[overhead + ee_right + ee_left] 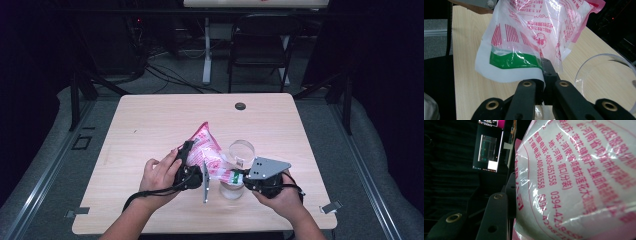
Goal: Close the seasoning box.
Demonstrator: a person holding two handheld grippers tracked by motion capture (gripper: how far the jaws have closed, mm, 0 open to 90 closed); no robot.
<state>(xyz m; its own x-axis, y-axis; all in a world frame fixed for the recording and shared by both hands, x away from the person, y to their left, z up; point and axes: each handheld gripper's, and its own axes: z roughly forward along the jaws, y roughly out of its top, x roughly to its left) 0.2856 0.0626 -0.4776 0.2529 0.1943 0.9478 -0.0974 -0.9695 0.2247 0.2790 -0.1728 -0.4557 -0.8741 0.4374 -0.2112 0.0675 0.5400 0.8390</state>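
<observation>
Both grippers hold the pink bag (206,150) tilted, long axis toward the glass (242,150).

Bag (579,180) overruns the left gripper view at three o'clock; glass (606,82), perhaps a cup, is cropped.

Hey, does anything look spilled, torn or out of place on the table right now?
Nothing spilled or torn. The pink-printed bag hangs tilted above the table, held by the left gripper and right gripper, beside the clear glass container.
</observation>
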